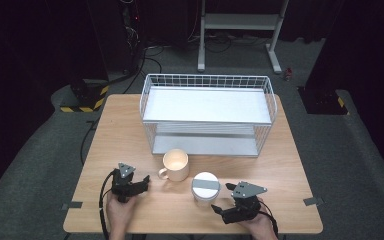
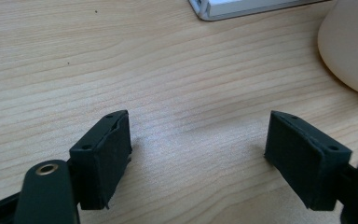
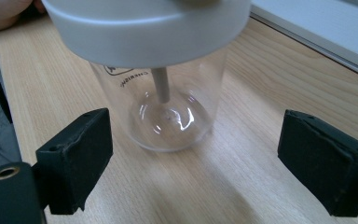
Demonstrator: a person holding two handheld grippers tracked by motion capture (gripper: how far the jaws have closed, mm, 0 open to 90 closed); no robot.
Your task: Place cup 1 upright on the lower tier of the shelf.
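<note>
A clear round jar (image 3: 170, 107) with a smooth white lid (image 3: 147, 28), its top cut off, stands just beyond the right gripper (image 3: 193, 158), jaws spread and empty; left gripper (image 2: 198, 158) spread over bare wood.

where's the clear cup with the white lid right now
In the high view the clear cup stands near the table's front edge, right of the cream mug, just ahead of the open right gripper.

I see the cup (image 1: 176, 164) on the table (image 1: 110, 145), the jar (image 1: 205, 186) just right of it, the wire basket (image 1: 207, 114) behind both.
</note>
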